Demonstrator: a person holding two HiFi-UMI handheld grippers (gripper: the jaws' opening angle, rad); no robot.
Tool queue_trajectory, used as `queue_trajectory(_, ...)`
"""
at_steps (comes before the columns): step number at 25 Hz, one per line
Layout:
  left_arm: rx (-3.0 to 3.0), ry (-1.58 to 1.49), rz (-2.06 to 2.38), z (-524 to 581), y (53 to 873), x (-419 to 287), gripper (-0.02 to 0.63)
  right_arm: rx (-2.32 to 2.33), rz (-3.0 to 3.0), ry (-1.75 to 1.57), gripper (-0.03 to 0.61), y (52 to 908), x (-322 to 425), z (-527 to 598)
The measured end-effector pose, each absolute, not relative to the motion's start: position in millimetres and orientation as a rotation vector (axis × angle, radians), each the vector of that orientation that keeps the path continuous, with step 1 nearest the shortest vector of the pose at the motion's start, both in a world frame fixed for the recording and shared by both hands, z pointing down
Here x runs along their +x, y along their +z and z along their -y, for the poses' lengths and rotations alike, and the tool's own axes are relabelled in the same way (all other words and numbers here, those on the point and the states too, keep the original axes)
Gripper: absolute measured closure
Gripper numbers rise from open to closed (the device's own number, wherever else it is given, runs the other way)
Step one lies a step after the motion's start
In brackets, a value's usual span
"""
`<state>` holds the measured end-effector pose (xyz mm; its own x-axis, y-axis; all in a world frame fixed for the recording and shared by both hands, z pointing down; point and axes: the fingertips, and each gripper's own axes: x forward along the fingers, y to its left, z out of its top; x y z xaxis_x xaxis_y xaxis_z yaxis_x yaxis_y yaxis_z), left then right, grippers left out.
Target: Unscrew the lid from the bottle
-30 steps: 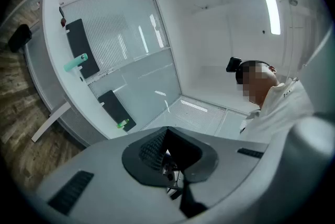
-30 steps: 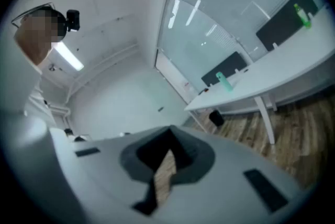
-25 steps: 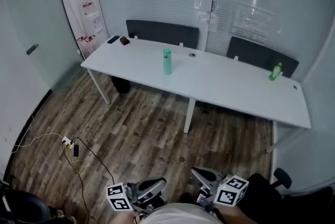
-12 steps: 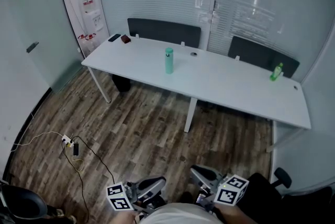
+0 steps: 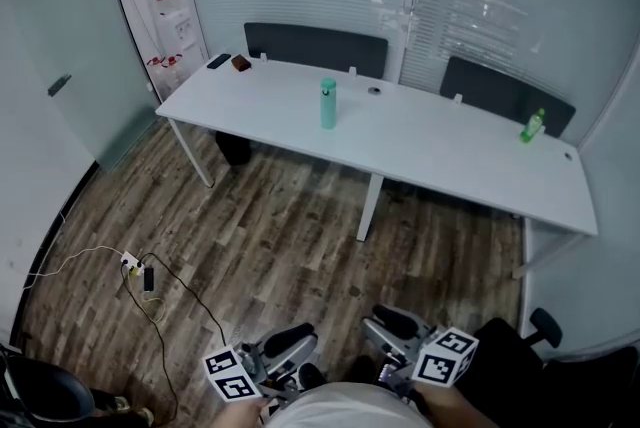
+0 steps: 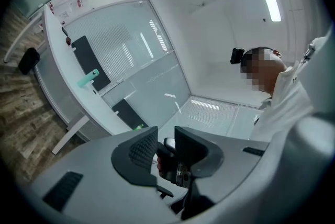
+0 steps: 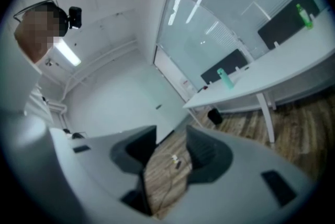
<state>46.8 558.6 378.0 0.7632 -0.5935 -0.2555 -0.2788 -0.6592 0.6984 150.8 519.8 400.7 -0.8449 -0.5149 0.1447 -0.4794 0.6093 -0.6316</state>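
Observation:
A teal bottle (image 5: 327, 103) with its lid on stands upright on the long white table (image 5: 440, 161), far ahead of me across the floor. It also shows in the left gripper view as the teal bottle (image 6: 88, 78) and in the right gripper view as the teal bottle (image 7: 226, 79). My left gripper (image 5: 300, 348) and right gripper (image 5: 385, 328) are held close to my body at the bottom of the head view. Both sets of jaws have just been opening. The left gripper (image 6: 165, 135) shows a narrow gap, the right gripper (image 7: 171, 136) a wider one, with nothing between either pair.
A green bottle (image 5: 532, 126) stands near the table's right end. Two dark chairs (image 5: 315, 49) sit behind the table, with small dark items (image 5: 229, 62) on its left end. A power strip with cables (image 5: 135, 268) lies on the wood floor. Glass walls surround the room.
Both grippers' jaws have parted, the right more than the left. The head view has shifted a little, and the table sits slightly nearer in it.

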Motion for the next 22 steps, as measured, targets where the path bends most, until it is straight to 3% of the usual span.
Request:
queue_trajectory(2,2.300,-0.620,0.650,-558.5,379.2,40.0,0.484,-0.881,-2.761,-1.062,0.405,402.2,146.0,-518.9)
queue_trajectory(22,2.269,-0.604,0.572,-563.3,391.1,-15.8,0.484,-0.978,-2.709,-1.073,0.405,408.9,98.4,-520.9)
